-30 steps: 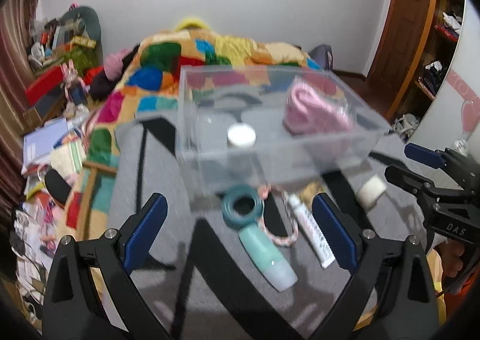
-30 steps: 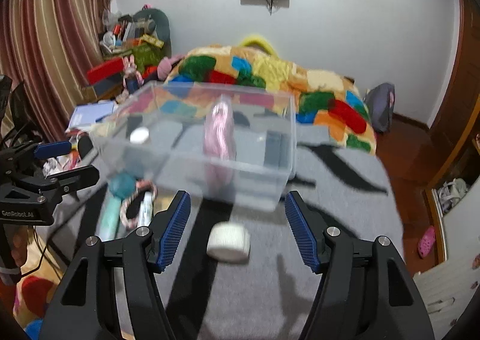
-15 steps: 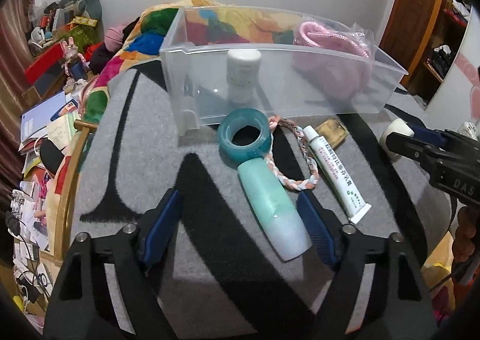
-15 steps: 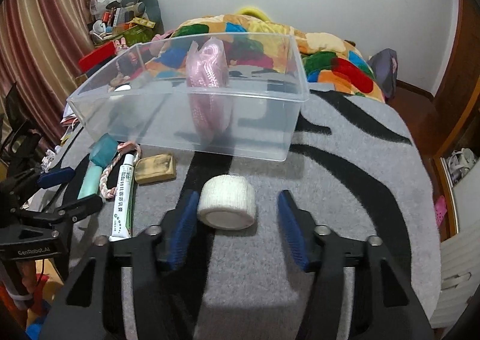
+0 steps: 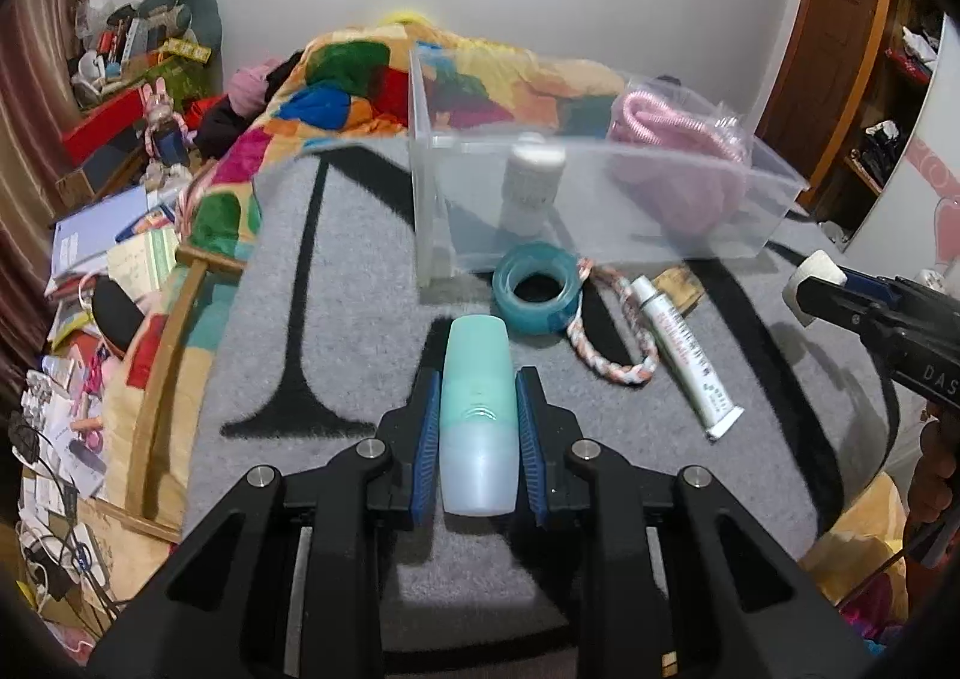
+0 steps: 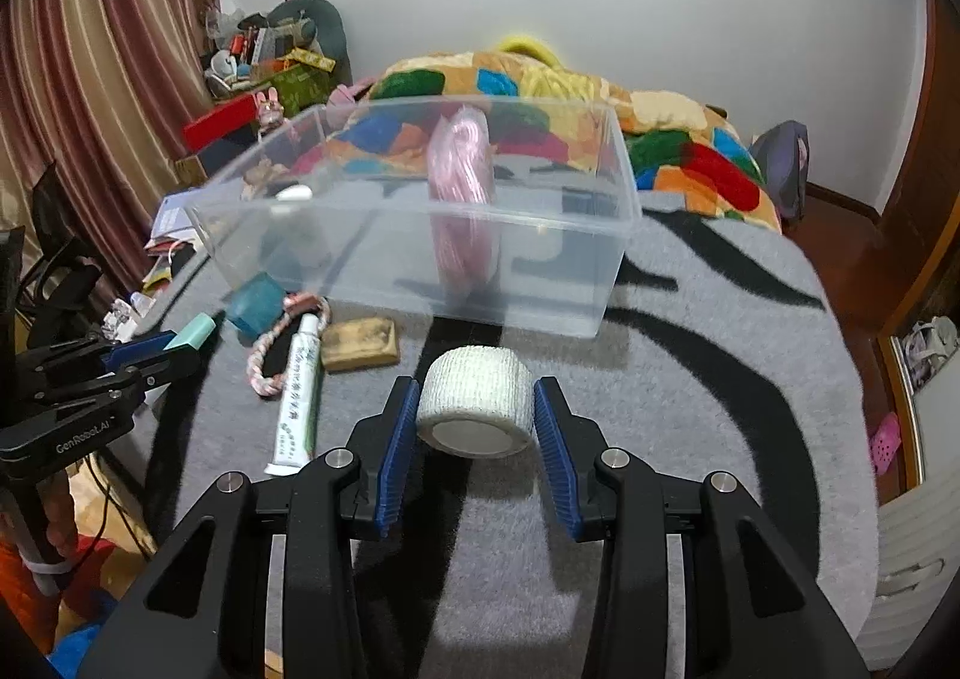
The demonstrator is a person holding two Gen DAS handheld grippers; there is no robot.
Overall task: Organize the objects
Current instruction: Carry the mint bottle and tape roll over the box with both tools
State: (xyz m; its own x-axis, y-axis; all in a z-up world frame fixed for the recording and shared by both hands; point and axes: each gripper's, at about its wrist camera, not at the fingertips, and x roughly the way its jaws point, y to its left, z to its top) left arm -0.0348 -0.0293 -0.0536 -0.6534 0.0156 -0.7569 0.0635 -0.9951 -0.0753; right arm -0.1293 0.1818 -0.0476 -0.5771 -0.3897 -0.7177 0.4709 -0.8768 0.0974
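A grey rug with black stripes (image 6: 690, 331) covers the supporting surface. Resting directly on it: a clear plastic bin (image 6: 540, 283), a teal tape ring (image 5: 536, 288), a braided rope loop (image 5: 612, 337), a white tube (image 5: 687, 349) and a tan block (image 6: 360, 343), grouped just beside the bin's front wall.

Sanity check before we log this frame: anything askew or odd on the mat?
Nothing damaged or spilled. The teal tape ring, braided loop, white tube and tan block lie loose outside the clear bin.
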